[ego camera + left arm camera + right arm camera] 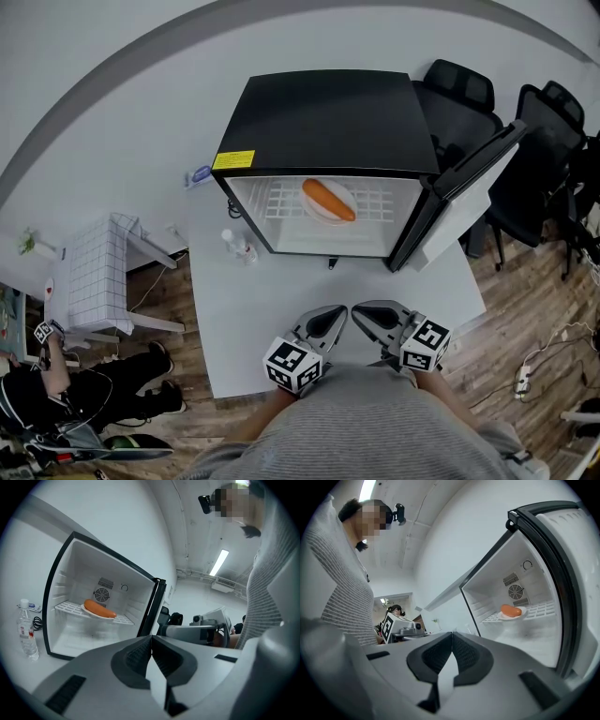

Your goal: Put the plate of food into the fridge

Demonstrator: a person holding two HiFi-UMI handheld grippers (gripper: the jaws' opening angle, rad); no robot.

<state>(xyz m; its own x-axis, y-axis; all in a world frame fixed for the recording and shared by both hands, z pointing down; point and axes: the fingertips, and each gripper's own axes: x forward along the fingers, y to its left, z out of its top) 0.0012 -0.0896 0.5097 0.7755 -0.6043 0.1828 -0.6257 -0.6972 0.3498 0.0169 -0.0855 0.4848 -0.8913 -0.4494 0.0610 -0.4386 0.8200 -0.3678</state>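
Print on the fridge (328, 122) sticker (233, 159): too small for me to read. Near edge of desk (281, 319): hidden behind person's torso (375, 422). Label of bottle (27, 630): illegible.

It looked like an office: black padded office chairs (459, 103) beside a plain white table (281, 319), brown wood-plank flooring (525, 300), a long ceiling strip light (219, 562).

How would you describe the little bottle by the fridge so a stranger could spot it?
Start at the black mini fridge with its door open on the white table. Beside its left front corner stands a small bottle: clear, white-capped and upright, unlike the flat blue-and-white item lying farther back.
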